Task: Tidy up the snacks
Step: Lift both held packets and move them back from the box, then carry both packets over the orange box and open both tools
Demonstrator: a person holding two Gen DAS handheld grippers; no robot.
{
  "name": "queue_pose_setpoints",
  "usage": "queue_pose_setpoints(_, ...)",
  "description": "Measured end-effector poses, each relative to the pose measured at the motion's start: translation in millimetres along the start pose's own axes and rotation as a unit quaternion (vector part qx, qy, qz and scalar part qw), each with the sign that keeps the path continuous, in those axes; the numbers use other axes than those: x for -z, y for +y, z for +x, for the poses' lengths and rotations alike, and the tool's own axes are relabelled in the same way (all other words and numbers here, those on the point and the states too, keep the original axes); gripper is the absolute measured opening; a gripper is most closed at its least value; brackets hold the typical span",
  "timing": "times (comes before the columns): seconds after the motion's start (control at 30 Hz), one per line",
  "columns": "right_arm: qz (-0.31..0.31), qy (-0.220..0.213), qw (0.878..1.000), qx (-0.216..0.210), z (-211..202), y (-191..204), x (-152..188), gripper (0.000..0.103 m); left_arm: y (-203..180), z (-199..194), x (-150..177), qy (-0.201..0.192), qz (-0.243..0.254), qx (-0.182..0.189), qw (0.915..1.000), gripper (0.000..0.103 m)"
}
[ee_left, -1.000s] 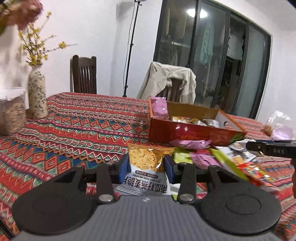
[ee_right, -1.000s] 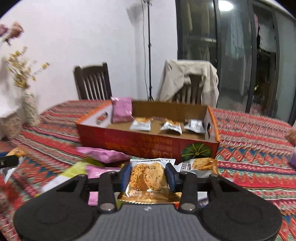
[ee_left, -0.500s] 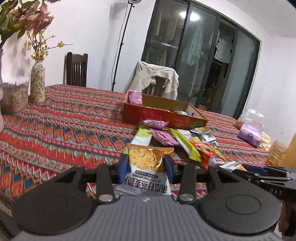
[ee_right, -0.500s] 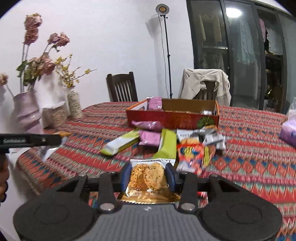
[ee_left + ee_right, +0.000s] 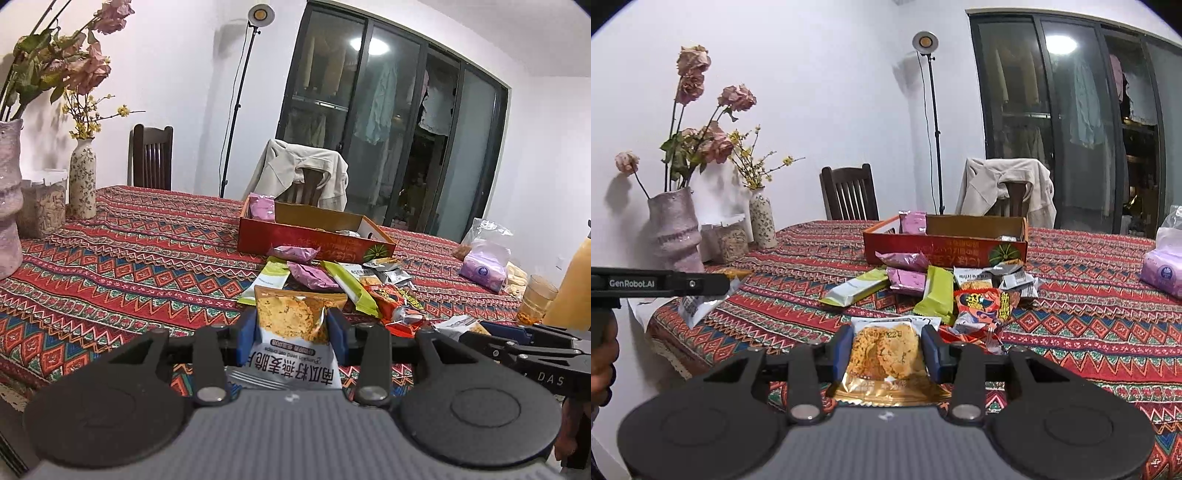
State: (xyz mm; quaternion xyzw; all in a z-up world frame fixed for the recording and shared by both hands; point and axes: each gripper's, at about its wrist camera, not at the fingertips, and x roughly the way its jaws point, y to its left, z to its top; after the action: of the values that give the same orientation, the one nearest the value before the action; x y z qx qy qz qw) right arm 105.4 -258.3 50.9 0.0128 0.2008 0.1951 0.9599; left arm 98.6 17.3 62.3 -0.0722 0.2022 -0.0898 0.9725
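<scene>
My left gripper is shut on a white and gold pumpkin-seed crisp packet, held above the near table edge. My right gripper is shut on a gold crisp packet. The red cardboard box stands mid-table and holds a pink packet and some small packets; it also shows in the right wrist view. A loose pile of snack packets lies in front of the box: green bars, pink packets, a red packet. The left gripper shows from the side in the right wrist view.
Patterned red tablecloth covers the table. Vases with flowers and a jar stand at the left edge. A tissue pack, a glass and an orange bottle stand at the right. Chairs stand behind the table.
Both grippers have pulled back and up from the box with their packets still held; the box and the snack pile now lie farther away.
</scene>
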Motion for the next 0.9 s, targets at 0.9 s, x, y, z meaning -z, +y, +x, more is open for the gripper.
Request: queue_pose_setpoints(0.9,-0.063,-0.015,0.998,-0.001,84,-45,-105,0.04,37,144,-115,-0.007,0.008,0.067,0.9977,0.042)
